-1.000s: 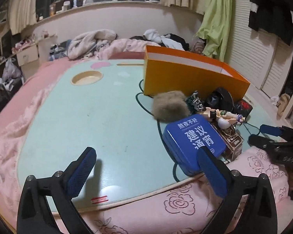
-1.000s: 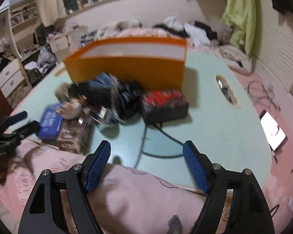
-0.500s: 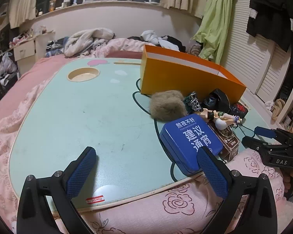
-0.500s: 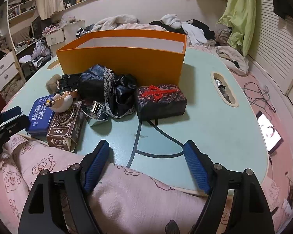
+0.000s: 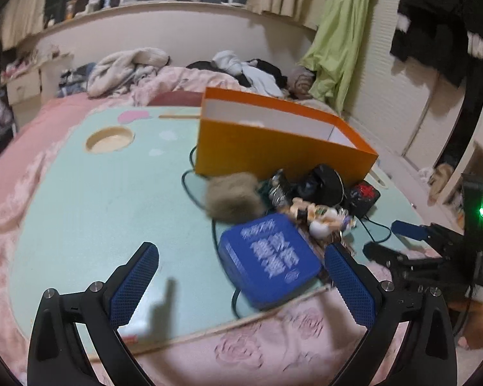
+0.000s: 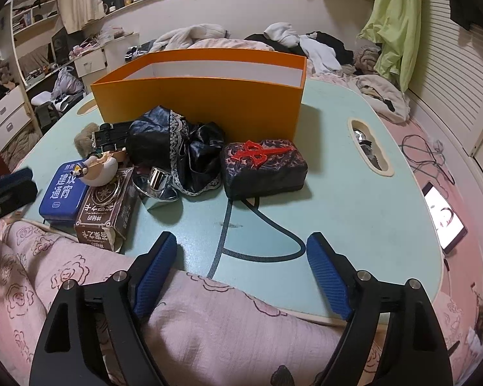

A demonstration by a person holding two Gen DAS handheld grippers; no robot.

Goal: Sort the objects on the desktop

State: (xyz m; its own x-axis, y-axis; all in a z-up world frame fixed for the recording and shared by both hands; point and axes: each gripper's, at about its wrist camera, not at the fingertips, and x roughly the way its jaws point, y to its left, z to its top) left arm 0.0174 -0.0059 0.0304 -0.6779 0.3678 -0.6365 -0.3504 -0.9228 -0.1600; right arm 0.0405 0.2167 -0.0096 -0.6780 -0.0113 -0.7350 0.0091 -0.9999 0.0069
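An open orange box [image 6: 209, 96] stands on the mint-green table [image 6: 354, 212]; it also shows in the left wrist view [image 5: 273, 138]. In front of it lie a dark block with a red emblem [image 6: 262, 167], a black lace pouch [image 6: 177, 148], a shiny metal piece [image 6: 157, 181], a brown carton [image 6: 108, 209], a small figurine [image 6: 98, 169], a blue tin [image 6: 64, 189] [image 5: 269, 257] and a brown fur ball [image 5: 233, 197]. My left gripper [image 5: 241, 286] is open and empty, near the blue tin. My right gripper [image 6: 241, 276] is open and empty over the table's front edge.
A pink floral blanket [image 6: 209, 331] covers the near edge. The table has a round cup recess [image 5: 109, 138] and an oval slot [image 6: 368, 148]. A phone [image 6: 444, 218] lies on the right. Piled clothes [image 6: 306, 48] lie behind the box.
The left wrist view has shifted and blurred; the blue tin now sits nearer between the left fingers. The right gripper has edged slightly towards the objects. Both stay open.
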